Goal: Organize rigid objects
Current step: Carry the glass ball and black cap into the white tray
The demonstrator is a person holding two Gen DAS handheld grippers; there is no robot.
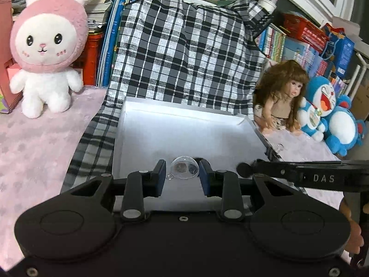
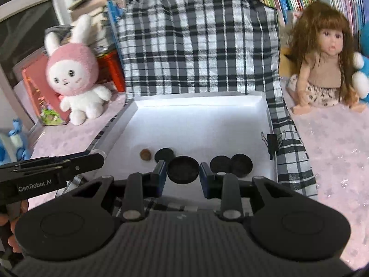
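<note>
My left gripper is shut on a clear plastic dome-shaped lid, held just above the near part of a white shallow box. My right gripper is shut on a black round cap and holds it over the same white box. On the box floor in the right wrist view lie three more black round caps and a small brown disc. The right gripper's body crosses the right side of the left wrist view.
The box sits on a black-and-white plaid cloth over a pink tablecloth. A pink bunny plush stands at the left, a long-haired doll and blue plush toys at the right. A black binder clip grips the box's right rim. Books line the back.
</note>
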